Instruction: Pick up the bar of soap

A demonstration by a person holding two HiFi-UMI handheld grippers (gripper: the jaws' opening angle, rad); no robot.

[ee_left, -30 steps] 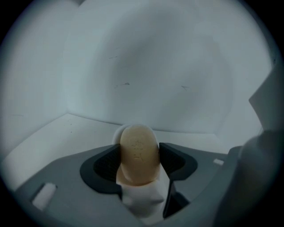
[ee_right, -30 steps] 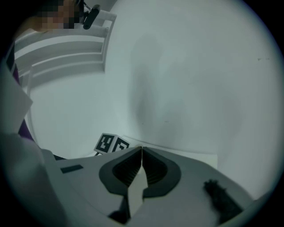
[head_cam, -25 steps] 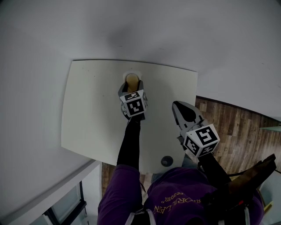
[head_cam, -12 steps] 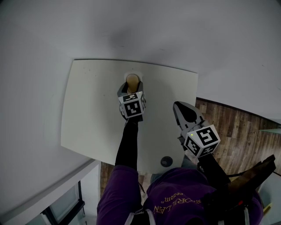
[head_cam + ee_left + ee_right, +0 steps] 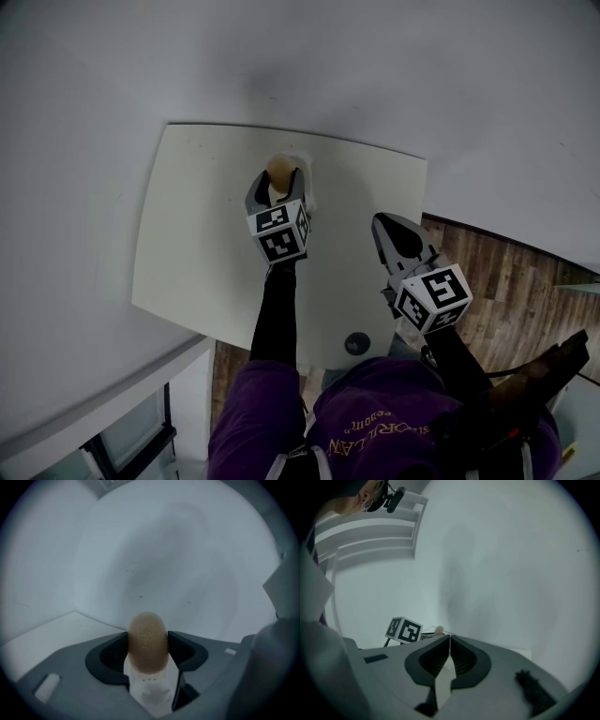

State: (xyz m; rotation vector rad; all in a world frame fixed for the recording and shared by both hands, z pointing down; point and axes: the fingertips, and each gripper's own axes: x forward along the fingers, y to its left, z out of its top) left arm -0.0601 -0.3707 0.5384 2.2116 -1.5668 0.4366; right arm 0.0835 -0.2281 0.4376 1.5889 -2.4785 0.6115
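Note:
The tan oval bar of soap (image 5: 148, 639) stands upright between the dark pads of my left gripper (image 5: 148, 645), which press on both its sides. From the head view the left gripper (image 5: 278, 180) is over the far middle of the white table (image 5: 197, 234), with the soap (image 5: 278, 169) at its tips. A bit of a white dish (image 5: 307, 172) shows just right of the soap. My right gripper (image 5: 386, 225) hovers shut and empty over the table's right side; in its own view the right gripper (image 5: 450, 637) has its jaws meeting.
White walls enclose the table at the back and left. A small dark round thing (image 5: 355, 343) sits near the table's front edge. Wooden floor (image 5: 506, 272) lies to the right, beyond the table's edge.
The left gripper has drawn slightly back and up with the soap between its pads. The right gripper has hardly moved.

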